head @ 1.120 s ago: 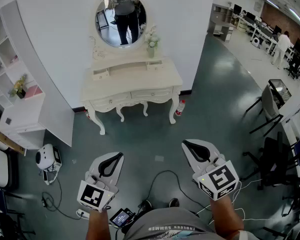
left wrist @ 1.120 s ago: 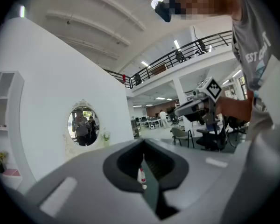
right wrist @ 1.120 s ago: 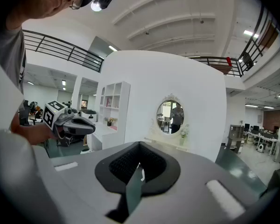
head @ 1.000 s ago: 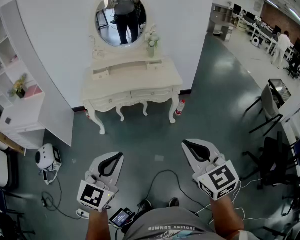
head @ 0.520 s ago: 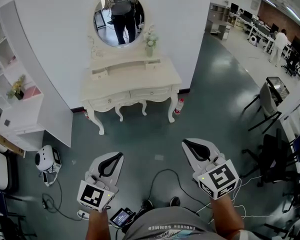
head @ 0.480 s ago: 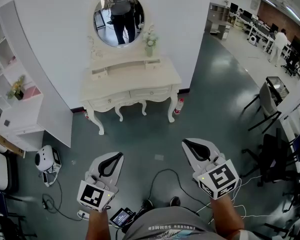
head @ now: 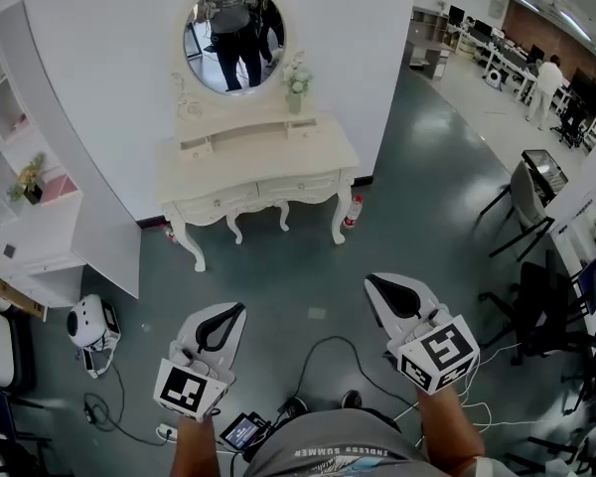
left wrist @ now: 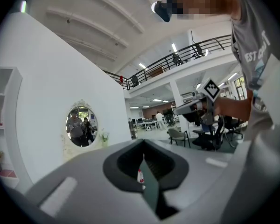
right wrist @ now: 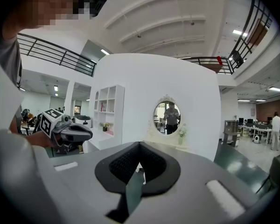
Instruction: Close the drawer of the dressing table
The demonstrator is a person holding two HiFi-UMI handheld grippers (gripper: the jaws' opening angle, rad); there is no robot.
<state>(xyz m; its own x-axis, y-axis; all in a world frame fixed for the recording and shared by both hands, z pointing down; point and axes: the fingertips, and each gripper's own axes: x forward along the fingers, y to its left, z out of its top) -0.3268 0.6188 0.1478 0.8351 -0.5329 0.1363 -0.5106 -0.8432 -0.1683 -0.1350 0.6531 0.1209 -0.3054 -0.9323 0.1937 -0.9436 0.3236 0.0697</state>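
Observation:
The cream dressing table (head: 323, 155) stands against the white wall under an oval mirror (head: 233, 38), several steps ahead of me. Two wide drawers (head: 219, 204) sit in its front, and two small ones (head: 197, 145) on its top shelf. From here I cannot tell which one stands out. My left gripper (head: 238, 308) and right gripper (head: 371, 279) hover over the floor, far short of the table. Both are shut and hold nothing. The left gripper view shows shut jaws (left wrist: 142, 146) with the mirror (left wrist: 80, 130) far behind; the right gripper view shows the same (right wrist: 139, 148).
A white shelf unit (head: 40, 217) stands left of the table. A red-capped bottle (head: 354, 212) leans by the table's right leg. A white device (head: 87, 323) and cables (head: 328, 351) lie on the floor. Chairs (head: 521, 202) stand at the right. A vase (head: 296, 78) is on the tabletop.
The table and room have drifted slightly left in the head view. The right gripper sits a touch higher in it. Both grippers stay shut.

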